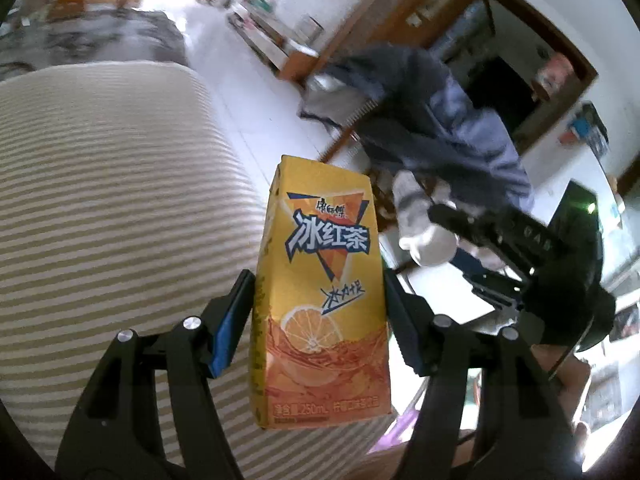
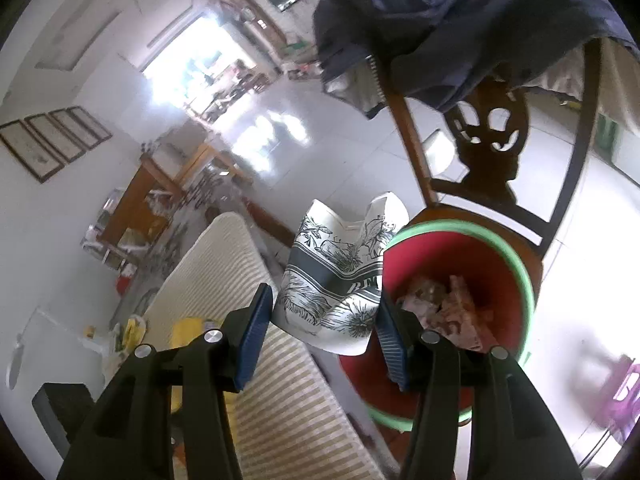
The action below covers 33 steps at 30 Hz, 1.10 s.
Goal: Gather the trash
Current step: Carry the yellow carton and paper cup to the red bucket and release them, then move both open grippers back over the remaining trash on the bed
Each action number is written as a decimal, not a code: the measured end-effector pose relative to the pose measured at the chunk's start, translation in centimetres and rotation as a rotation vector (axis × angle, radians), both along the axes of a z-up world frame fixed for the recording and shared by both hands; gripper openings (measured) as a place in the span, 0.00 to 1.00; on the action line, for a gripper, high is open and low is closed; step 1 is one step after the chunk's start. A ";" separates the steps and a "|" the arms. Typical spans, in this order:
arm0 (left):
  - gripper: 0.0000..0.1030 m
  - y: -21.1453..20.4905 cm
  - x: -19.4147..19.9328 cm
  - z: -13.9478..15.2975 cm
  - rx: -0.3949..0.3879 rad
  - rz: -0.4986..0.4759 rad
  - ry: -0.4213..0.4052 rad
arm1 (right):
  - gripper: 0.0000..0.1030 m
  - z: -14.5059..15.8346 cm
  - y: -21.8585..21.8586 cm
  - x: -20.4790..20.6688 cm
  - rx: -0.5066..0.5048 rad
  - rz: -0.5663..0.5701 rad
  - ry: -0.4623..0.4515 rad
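Note:
My left gripper [image 1: 318,312] is shut on a yellow iced-tea carton [image 1: 320,296] and holds it upright above the edge of a striped tablecloth [image 1: 112,200]. My right gripper [image 2: 322,316] is shut on a crumpled white paper cup with dark printed patterns [image 2: 340,276], held just left of a red bin with a green rim [image 2: 472,280]. The bin sits on a wooden chair and holds crumpled pinkish trash [image 2: 440,304]. The other gripper's black body [image 1: 520,264] and a white-gloved hand [image 1: 424,224] show to the right in the left wrist view.
A wooden chair [image 2: 492,168] with a dark blue jacket [image 2: 460,20] draped over its back stands behind the bin. The striped table [image 2: 240,300] is at left, with yellow items [image 2: 188,328] on it. White tiled floor [image 2: 280,120] and wooden furniture lie beyond.

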State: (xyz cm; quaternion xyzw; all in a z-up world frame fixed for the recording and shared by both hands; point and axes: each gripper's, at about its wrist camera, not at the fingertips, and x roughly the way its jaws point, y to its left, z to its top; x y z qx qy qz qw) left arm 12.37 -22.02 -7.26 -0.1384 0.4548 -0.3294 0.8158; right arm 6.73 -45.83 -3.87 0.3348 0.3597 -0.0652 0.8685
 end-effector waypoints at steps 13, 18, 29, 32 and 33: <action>0.82 -5.1 0.1 -0.6 0.038 -0.095 -0.003 | 0.70 0.8 -1.5 -0.8 -0.079 -0.115 -0.023; 0.82 -1.7 -0.8 0.1 0.020 -0.027 -0.010 | 0.76 1.0 -0.4 0.2 -0.097 -0.079 -0.021; 0.82 13.2 -5.2 1.6 0.049 0.303 -0.023 | 0.79 0.4 2.5 2.3 -0.082 0.009 0.011; 0.82 17.0 -6.6 1.2 0.063 0.390 -0.007 | 0.79 0.0 3.5 2.8 -0.077 0.033 0.026; 0.82 18.6 -7.2 1.0 0.078 0.429 -0.003 | 0.79 -0.2 3.8 2.9 -0.077 0.043 0.030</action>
